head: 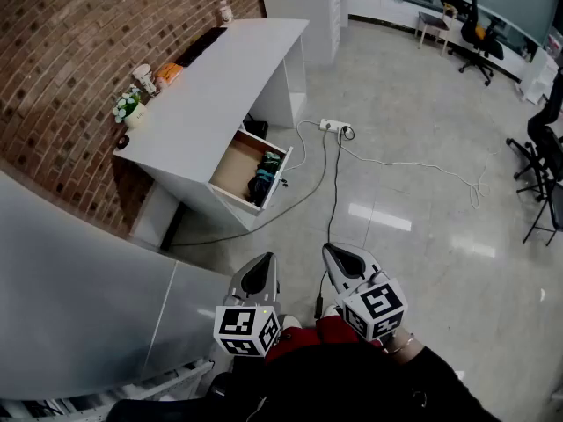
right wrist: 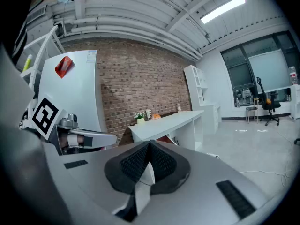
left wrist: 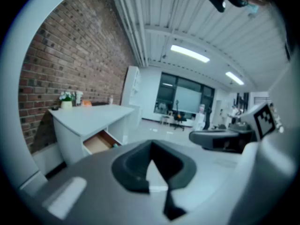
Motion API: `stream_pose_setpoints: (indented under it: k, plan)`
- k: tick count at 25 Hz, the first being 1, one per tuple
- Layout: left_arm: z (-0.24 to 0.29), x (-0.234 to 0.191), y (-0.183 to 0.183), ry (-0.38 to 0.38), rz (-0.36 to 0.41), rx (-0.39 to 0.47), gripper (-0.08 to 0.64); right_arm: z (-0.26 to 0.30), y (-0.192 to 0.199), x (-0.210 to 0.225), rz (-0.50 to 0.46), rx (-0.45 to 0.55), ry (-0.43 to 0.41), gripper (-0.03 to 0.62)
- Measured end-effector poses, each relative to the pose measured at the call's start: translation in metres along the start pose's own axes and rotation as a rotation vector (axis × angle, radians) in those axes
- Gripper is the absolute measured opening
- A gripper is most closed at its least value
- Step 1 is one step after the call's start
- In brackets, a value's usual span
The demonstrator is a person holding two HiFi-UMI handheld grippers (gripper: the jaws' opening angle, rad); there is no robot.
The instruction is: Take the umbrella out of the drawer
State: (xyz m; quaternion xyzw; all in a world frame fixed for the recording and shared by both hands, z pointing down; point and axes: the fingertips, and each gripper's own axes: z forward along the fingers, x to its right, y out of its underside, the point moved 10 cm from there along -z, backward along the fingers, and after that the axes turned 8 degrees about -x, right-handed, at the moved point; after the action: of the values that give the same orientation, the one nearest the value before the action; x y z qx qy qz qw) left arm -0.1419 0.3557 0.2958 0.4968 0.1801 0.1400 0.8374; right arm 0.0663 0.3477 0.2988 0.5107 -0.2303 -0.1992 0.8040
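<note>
**Head view**
- Left gripper [head: 261, 269]: hung low near the bottom edge, jaws pressed together, nothing between them.
- Right gripper [head: 338, 258]: sat just beside the left one, jaws likewise closed and empty.
- Desk [head: 237, 69]: stood along the brick wall [head: 79, 33], well apart from both grippers.
- Drawer [head: 234, 167]: stuck out open from the desk's front side, near its closer corner.
- Umbrella [head: 266, 179]: lay dark and folded inside the drawer, against its front panel.
- Floor [head: 413, 253]: spread wide and glossy between grippers and drawer.
- Cable [head: 334, 183]: crossed that floor from a power strip [head: 334, 127] near the desk.
- Office chairs [head: 479, 38]: stood far off toward the right edge.

**Left gripper view**
- Left gripper [left wrist: 151, 165]: showed jaws fully together, holding nothing.
- Drawer [left wrist: 97, 143]: gaped open under the top of the desk [left wrist: 93, 114]; contents too small to tell.
- Right gripper [left wrist: 220, 137]: reached in from the right, near.

**Right gripper view**
- Right gripper [right wrist: 149, 167]: showed pads meeting, nothing caught between.
- Left gripper [right wrist: 84, 137]: poked in at the left edge.
- Desk [right wrist: 168, 120]: stood ahead beside the brick wall [right wrist: 136, 83], with open floor [right wrist: 253, 144] to its right.
- Plant [right wrist: 139, 117]: sat at the desk's back edge.
</note>
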Motion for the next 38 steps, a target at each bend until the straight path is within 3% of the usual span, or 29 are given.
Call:
stream_pose_setpoints:
  k: [7, 18, 38]
  plan:
    - [0.007, 0.023, 0.001, -0.018, -0.02, 0.004, 0.005, -0.019, 0.006, 0.023, 0.036, -0.017, -0.014, -0.002]
    - [0.013, 0.033, -0.014, -0.134, -0.007, 0.038, 0.005, -0.031, 0.005, 0.054, 0.053, -0.014, -0.039, -0.002]
    - [0.043, 0.008, -0.026, -0.17, -0.077, 0.042, 0.005, 0.003, -0.008, 0.077, 0.06, -0.05, -0.061, -0.002]
